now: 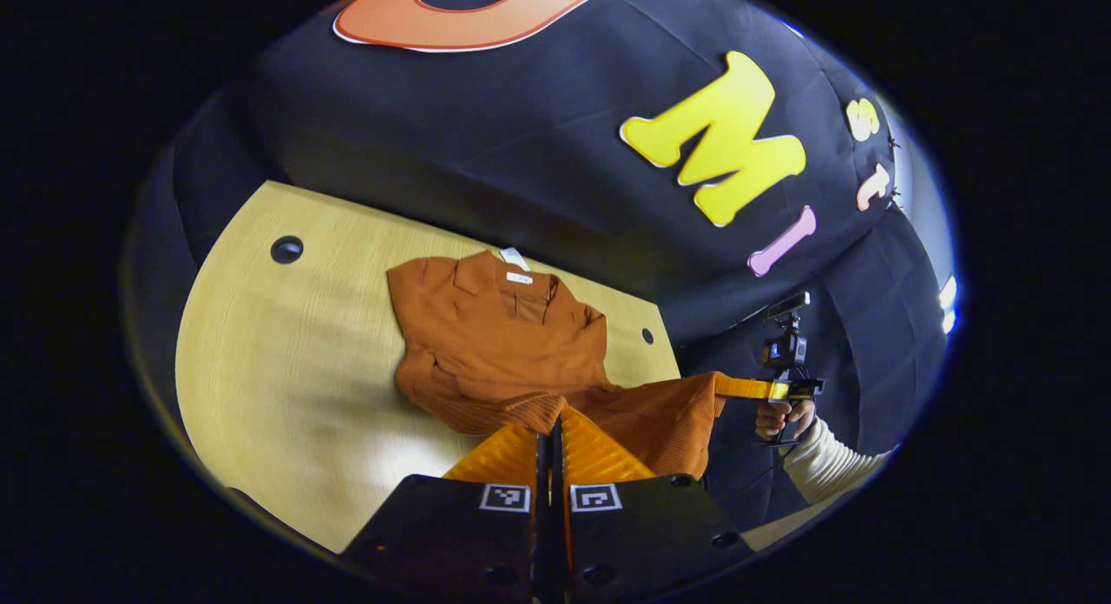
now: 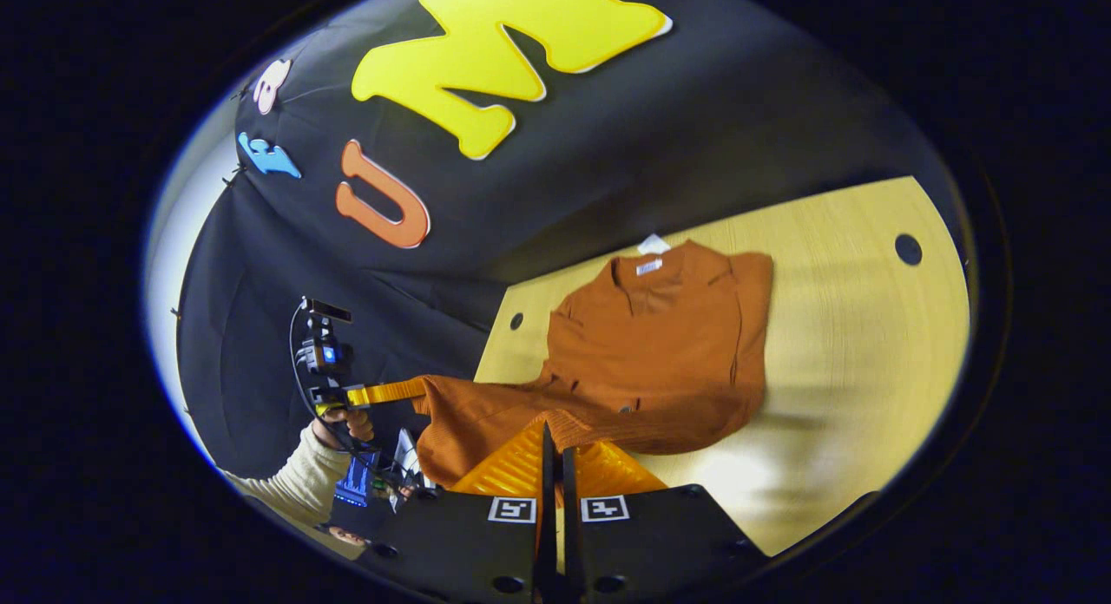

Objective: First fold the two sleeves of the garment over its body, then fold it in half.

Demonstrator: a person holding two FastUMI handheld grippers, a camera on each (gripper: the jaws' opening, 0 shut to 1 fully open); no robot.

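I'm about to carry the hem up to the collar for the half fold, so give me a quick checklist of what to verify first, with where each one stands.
1. Left gripper closed on the garment's hem: ok, fingers together with fabric between them.
2. Right gripper closed on the hem: ok, same in the right gripper view.
3. Both sleeves folded over the body: ok, none lies out on the table.
4. Hem lifted off the table and taut between the two grippers: ok.
5. Collar end lying flat: ok.
6. Hem corners gripped evenly: cannot tell, the fingers hide them.
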